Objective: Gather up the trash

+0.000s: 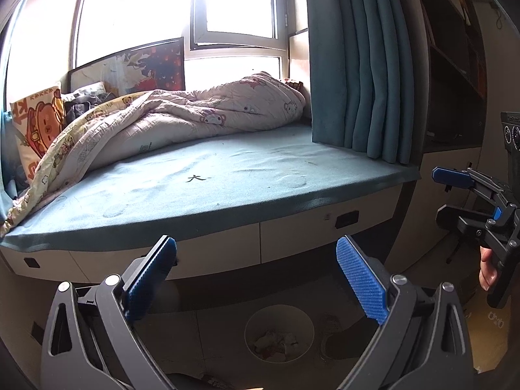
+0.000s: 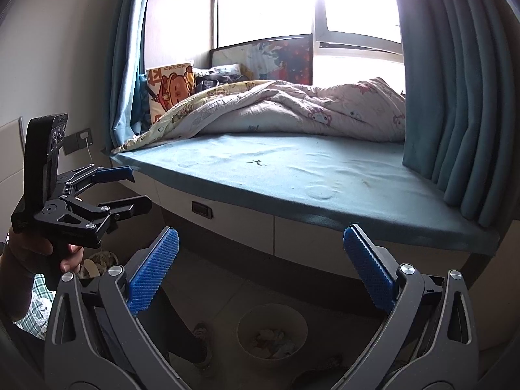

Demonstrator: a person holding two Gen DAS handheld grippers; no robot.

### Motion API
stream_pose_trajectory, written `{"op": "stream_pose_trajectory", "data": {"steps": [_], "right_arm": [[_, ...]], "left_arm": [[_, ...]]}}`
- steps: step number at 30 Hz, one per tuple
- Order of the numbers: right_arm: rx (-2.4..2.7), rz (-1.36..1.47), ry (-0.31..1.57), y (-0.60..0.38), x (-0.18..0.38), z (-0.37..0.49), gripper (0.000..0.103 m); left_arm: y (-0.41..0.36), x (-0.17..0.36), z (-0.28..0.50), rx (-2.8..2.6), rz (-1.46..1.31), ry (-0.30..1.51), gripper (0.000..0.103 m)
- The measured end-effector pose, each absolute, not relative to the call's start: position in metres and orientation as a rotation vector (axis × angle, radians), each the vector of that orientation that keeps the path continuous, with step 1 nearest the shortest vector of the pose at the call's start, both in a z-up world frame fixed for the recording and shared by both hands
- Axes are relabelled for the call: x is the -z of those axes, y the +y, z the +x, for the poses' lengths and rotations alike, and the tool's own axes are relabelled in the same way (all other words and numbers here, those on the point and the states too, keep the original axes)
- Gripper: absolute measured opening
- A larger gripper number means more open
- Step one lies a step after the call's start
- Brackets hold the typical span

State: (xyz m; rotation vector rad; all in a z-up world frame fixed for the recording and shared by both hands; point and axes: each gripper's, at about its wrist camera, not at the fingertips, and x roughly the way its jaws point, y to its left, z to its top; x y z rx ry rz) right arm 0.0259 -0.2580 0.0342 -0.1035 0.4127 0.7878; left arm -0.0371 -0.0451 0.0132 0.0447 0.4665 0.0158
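A round white bin [image 1: 279, 333] holding crumpled paper scraps [image 1: 276, 341] is seen on the floor, low between the spread fingers in both wrist views (in the right wrist view it sits at [image 2: 272, 331]). Only the right wrist view shows a second container of scraps [image 2: 97, 264] on the floor at left, partly hidden behind the left gripper [image 2: 131, 190] and the hand [image 2: 58, 255] holding it. A wall socket with a white cable [image 2: 84, 138] is likewise seen only there. Only the left wrist view shows dark shelving [image 1: 455, 48] at far right.

The left gripper [image 1: 256, 269] is held with fingers wide apart, nothing between the blue pads [image 1: 360, 279]. The right gripper [image 2: 260, 265] is likewise spread and empty; in the left wrist view it appears at the right edge [image 1: 445, 195], fingers apart.

Beyond the bin, a window-seat platform with a teal mat [image 1: 227, 175] is recorded, with white drawers [image 1: 312, 227] beneath. A rumpled quilt [image 1: 182, 113] lies along its window side, a cartoon pillow [image 1: 39, 120] at the left end. A teal curtain [image 1: 357, 58] hangs over the right end of the mat. A shoe [image 2: 201, 341] lies beside the bin, partly blocked by the finger linkage.
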Motion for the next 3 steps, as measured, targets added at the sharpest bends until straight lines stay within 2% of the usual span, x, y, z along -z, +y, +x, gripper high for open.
{"op": "stream_pose_trajectory", "data": {"steps": [3], "right_arm": [[-0.787,-0.106,0.414,-0.2573,-0.0337,0.0261,0.098]], "left_arm": [[-0.0428,-0.0138,-0.0365,-0.008,0.031,0.473,0.097]]}}
